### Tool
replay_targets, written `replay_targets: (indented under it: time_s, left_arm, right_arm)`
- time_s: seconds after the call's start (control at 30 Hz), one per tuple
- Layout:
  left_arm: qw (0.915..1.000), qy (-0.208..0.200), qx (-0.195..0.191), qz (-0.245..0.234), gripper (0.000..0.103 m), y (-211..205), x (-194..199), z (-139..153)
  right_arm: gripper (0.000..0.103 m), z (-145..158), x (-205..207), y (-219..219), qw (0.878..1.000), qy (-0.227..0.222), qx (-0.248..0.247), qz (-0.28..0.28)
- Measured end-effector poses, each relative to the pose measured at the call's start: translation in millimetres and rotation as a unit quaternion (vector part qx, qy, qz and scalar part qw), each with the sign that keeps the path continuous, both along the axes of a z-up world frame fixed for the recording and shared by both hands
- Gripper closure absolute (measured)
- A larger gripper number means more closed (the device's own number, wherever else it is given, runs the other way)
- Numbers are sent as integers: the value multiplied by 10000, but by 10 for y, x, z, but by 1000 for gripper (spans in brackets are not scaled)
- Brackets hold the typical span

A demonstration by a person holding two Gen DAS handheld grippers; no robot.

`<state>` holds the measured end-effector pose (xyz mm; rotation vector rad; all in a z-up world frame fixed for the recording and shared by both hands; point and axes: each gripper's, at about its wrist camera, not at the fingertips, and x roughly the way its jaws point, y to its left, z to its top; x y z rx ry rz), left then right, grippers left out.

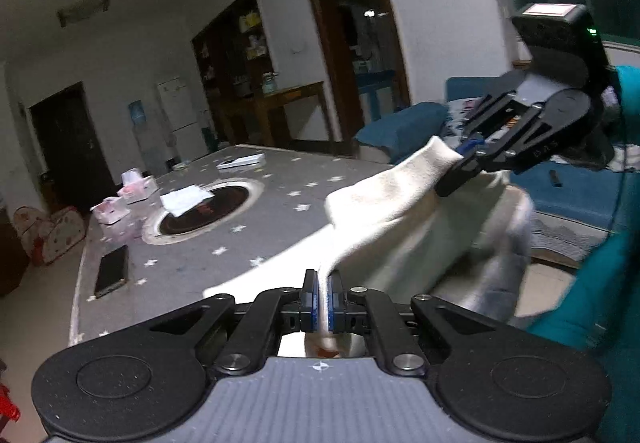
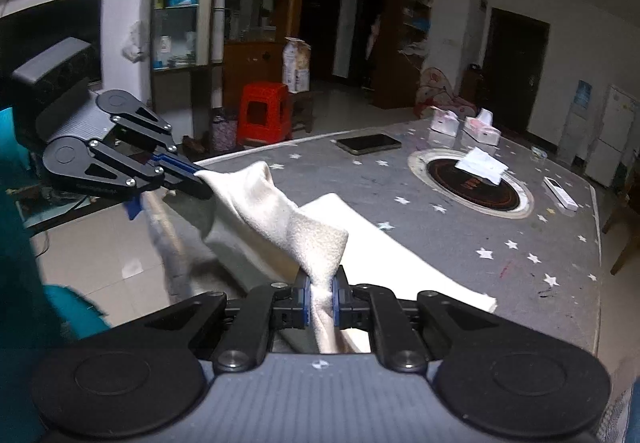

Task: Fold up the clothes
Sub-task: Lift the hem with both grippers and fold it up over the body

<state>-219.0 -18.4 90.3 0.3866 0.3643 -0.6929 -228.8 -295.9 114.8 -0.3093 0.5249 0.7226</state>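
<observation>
- The left tongs [image 1: 323, 297] are clenched on a bunched edge of the cream garment [image 1: 384, 219], the cloth pinched between the blue pads [image 1: 316, 303].
- The right tongs [image 2: 320, 297] are clenched on another bunched edge of the same garment [image 2: 280, 215], the fabric rising in a twisted peak just above their jaws.
- Each tool shows in the other's view: the right tongs [image 1: 466, 153] bite the cloth at the upper right of the left wrist view, and the left tongs [image 2: 196, 173] bite it at the left of the right wrist view.
- The garment hangs lifted between the two grips, sagging in the middle, while one part of it lies flat on the near edge of the worktop [image 2: 460, 235] (a grey cover printed with white stars).
- Farther back on the worktop sits a round dark inset [image 2: 474, 187] with a white cloth or paper [image 2: 482, 163] lying across its rim.
- A dark tablet [image 2: 368, 143] lies flat near the far edge, and two pink and white boxes [image 2: 466, 125] stand close together beyond the inset.
- A white remote-like bar [image 2: 560, 193] lies near the right side of the worktop.
- A red plastic stool [image 2: 264, 115] stands on the floor beyond the worktop.
- Teal sleeve fabric [image 1: 592, 283] fills the right margin of the left wrist view.
</observation>
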Motion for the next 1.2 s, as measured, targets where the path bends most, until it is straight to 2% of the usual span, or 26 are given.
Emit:
replay_targets:
  time_s: [0.1,0.3,0.57,0.7,0.8,0.83,1.0,1.1,1.2]
  left_arm:
    - [10000,-4,11,86,98,-44,289,-5]
    - [9993,151,121,314,98,-168,998,-137]
    - [9918,527,522,1040,96,-427,1773,-660]
    - [9869,634,558,1375,94,-484,1891,-810]
    - [9850,653,519,1511,86,-484,1921,-807]
    - [9840,658,493,1578,82,-474,1938,-797]
    - [9786,664,260,1928,82,-412,1952,-682]
    - [9796,682,-34,1892,83,-407,1866,-557]
    - [9827,849,-297,1619,83,-492,1805,-481]
  right_arm:
    - [94,-4,233,-11,9999,-2,58,-93]
    - [94,-111,892,39,9995,39,-142,-292]
    - [93,-737,1607,151,9948,415,-342,-863]
    - [88,-996,1852,178,9911,559,-316,-1166]
    - [78,-974,1816,115,9888,489,-125,-1403]
    - [78,-952,1806,80,9875,471,-61,-1501]
    - [78,-796,1744,-78,9823,446,259,-1799]
    - [78,-726,1689,-72,9834,487,416,-1698]
    - [78,-734,1697,-19,9839,603,490,-1610]
